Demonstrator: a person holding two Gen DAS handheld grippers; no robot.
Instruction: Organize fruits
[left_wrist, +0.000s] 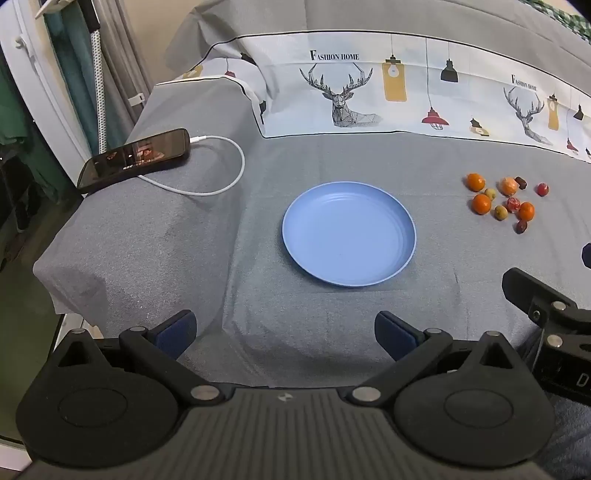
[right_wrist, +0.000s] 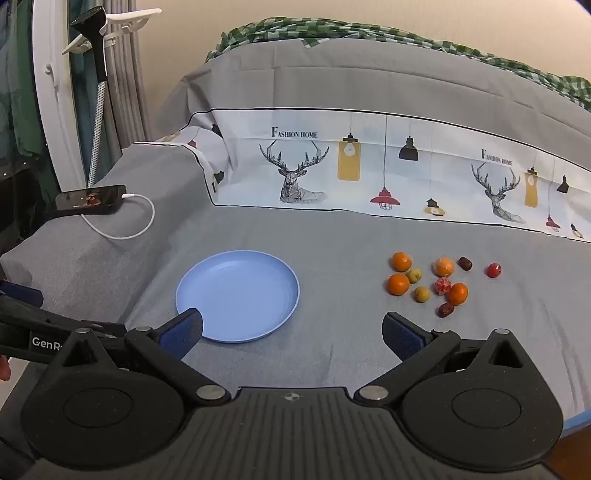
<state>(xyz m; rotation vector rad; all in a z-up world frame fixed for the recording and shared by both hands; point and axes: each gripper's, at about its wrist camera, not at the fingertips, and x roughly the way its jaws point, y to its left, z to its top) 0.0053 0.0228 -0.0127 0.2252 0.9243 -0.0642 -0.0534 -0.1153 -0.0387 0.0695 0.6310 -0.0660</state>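
Left gripper (left_wrist: 284, 334), black with blue pads, jaws spread wide and empty, poised above grey bedcloth (left_wrist: 147, 236) just short of the round pale-blue plastic plate (left_wrist: 349, 236); right gripper (right_wrist: 291, 334), same build, likewise wide and holding nothing, angled down over the cloth between plate (right_wrist: 238, 295) and fruit. Plate bare, lying flat near the middle of the cloth.

Small fruits in a loose cluster (right_wrist: 439, 282) well right of the plate, none on it: three bright orange tangerines (right_wrist: 398, 283), one paler peeled-looking orange fruit (right_wrist: 443, 266), two small yellowish-green round fruits (right_wrist: 421, 294), one red-and-white mottled round fruit (right_wrist: 442, 286), two dark brownish-red oblong fruits (right_wrist: 446, 309), and one small red round fruit (right_wrist: 493, 270) slightly apart on the right; seen also in the left wrist view at far right (left_wrist: 506, 201).

Black smartphone (left_wrist: 135, 158), screen lit, on a raised grey-covered block at left, white charging cable (left_wrist: 221, 173) plugged in and looping across the cloth; white printed fabric with deer and hanging lamps (left_wrist: 369, 85) behind; green checked cloth (right_wrist: 369, 31) along the top.
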